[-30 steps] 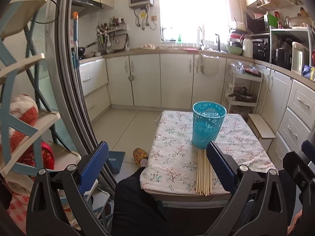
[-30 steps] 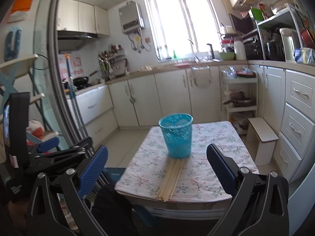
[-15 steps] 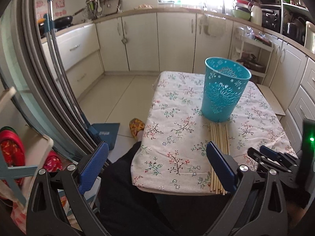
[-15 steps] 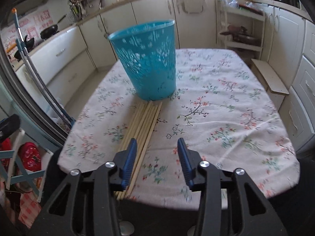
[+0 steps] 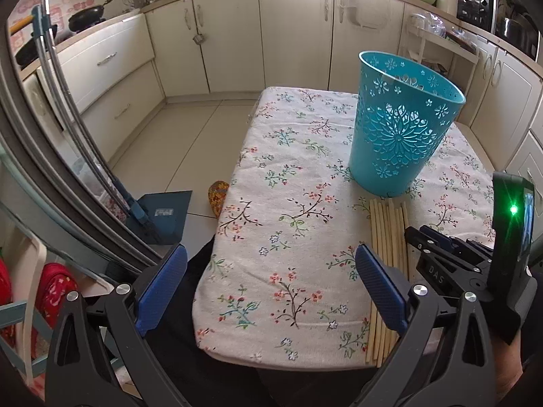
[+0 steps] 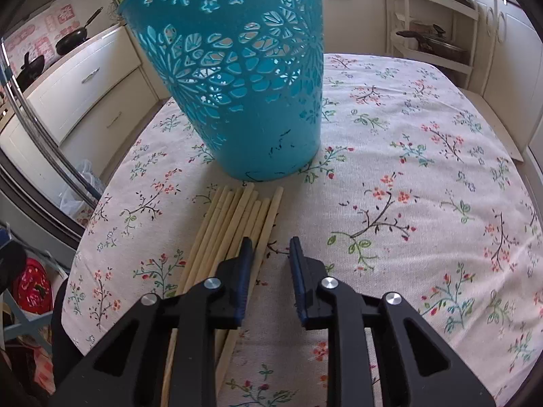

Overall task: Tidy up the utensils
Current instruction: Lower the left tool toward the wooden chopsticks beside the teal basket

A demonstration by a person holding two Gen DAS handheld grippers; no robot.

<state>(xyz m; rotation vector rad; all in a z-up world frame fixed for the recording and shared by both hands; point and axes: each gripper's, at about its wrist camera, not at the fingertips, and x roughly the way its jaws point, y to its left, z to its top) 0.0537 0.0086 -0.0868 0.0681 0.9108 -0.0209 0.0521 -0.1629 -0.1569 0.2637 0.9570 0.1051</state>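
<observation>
- Chopsticks (image 6: pixel 237 227) lie bundled side by side on the tablecloth (image 6: pixel 424 176), tips touching the bin (image 6: pixel 244 78) at twelve o'clock.
- Left gripper (image 5: pixel 271 291) hangs wide apart at the table's near edge.
- Right gripper (image 6: pixel 269 254), narrowly parted and empty, sits over the bundle's right edge.
- Light, stiff and prone to rolling, I judge; pinch one mid-length.

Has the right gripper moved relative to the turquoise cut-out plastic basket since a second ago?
Yes. The right gripper has closed in on the turquoise cut-out plastic basket and dropped over the bamboo chopsticks, jaws narrowed.
</observation>
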